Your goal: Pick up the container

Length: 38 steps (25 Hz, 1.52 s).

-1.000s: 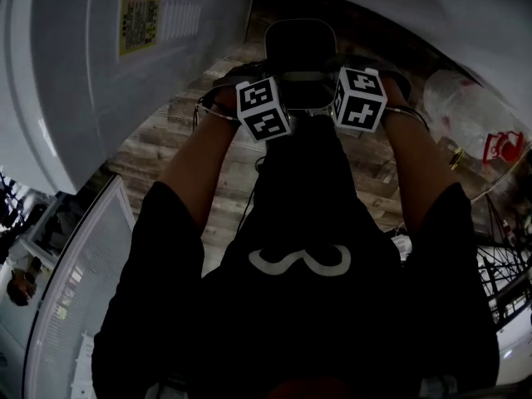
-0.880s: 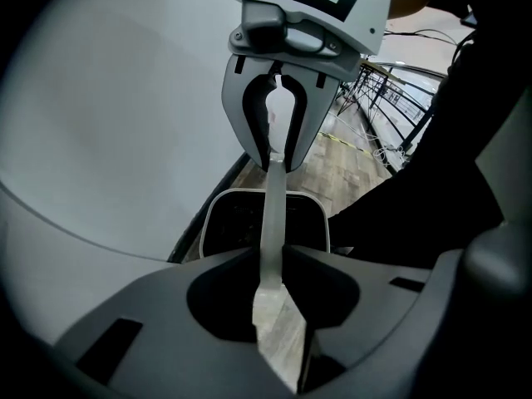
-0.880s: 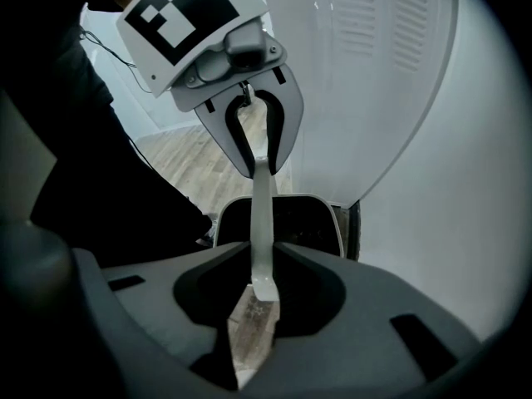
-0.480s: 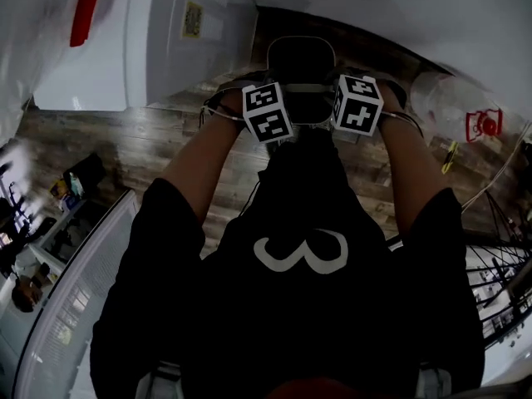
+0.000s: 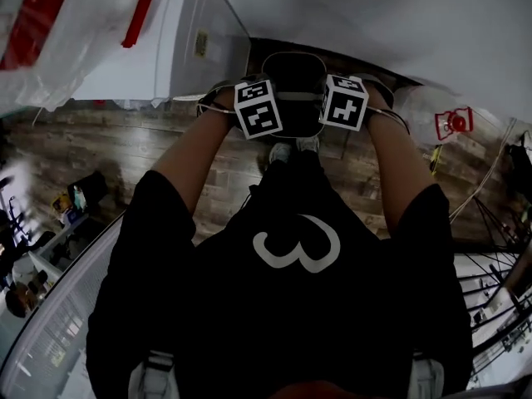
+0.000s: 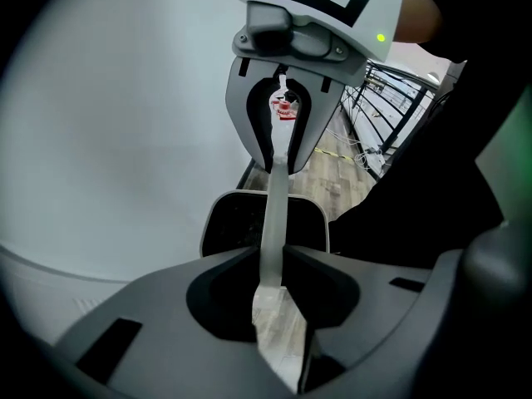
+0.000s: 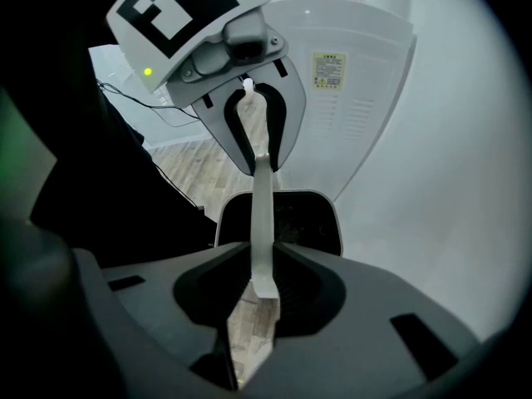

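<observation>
The container (image 5: 293, 80) is a dark tub with a pale grey rim, held out in front of the person at chest height over the floor. My left gripper (image 5: 268, 98) and right gripper (image 5: 331, 96) face each other across it. In the left gripper view the left gripper (image 6: 278, 277) is shut on a thin grey edge strip (image 6: 274, 214) of the container, whose dark inside (image 6: 237, 223) shows beyond. In the right gripper view the right gripper (image 7: 264, 274) is shut on the same strip (image 7: 262, 214), with the tub (image 7: 303, 223) behind it.
A white appliance (image 5: 158, 48) with a yellow label (image 7: 328, 69) stands at the upper left, a white wall (image 5: 391, 15) ahead. Wood floor (image 5: 91, 148) lies below. A clear bag with red print (image 5: 453, 123) and wire racks (image 5: 499, 298) are on the right.
The head view has swung round: the white appliance has slid from close on the left to the upper left, showing more floor. Both grippers keep the same hold on the container.
</observation>
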Available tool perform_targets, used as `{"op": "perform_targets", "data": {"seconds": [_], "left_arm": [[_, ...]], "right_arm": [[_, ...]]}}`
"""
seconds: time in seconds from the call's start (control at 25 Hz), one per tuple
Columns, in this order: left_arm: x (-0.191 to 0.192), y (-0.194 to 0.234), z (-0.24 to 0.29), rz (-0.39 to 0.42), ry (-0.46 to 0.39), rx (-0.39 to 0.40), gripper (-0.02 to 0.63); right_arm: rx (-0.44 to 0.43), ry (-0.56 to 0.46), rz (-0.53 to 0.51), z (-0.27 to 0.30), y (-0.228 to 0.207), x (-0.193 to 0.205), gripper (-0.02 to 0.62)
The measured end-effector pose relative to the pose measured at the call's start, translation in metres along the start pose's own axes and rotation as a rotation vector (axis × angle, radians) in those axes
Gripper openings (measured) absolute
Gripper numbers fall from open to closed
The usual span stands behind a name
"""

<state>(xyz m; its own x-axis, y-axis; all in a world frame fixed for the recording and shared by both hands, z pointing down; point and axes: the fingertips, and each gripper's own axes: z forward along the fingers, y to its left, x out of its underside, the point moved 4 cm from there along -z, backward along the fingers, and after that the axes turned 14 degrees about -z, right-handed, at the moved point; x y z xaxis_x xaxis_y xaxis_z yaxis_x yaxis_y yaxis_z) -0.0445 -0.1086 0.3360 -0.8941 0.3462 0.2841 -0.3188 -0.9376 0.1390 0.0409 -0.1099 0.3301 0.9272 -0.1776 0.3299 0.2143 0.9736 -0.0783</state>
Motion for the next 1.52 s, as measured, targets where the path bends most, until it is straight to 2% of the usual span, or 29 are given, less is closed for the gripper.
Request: {"op": "perform_targets", "data": {"seconds": [0.28,0.52,0.88,1.52], "left_arm": [[-0.029,-0.010,-0.036,0.004,-0.001,0.027,0.095],[-0.041,-0.009,-0.050,0.012,0.002,0.038,0.095],[-0.044,-0.008,-0.047,0.005,0.012,0.039,0.094],[-0.036,-0.008,-0.037,0.008,0.025,0.047,0.092]], "right_arm": [[-0.035,0.007,0.001,-0.049,0.004,0.000,0.094],[-0.044,0.009,0.012,-0.068,0.002,0.001,0.094],[-0.030,0.003,-0.003,-0.065,0.000,0.006,0.094],[-0.066,0.008,-0.032,-0.050,0.000,0.007,0.094]]}}
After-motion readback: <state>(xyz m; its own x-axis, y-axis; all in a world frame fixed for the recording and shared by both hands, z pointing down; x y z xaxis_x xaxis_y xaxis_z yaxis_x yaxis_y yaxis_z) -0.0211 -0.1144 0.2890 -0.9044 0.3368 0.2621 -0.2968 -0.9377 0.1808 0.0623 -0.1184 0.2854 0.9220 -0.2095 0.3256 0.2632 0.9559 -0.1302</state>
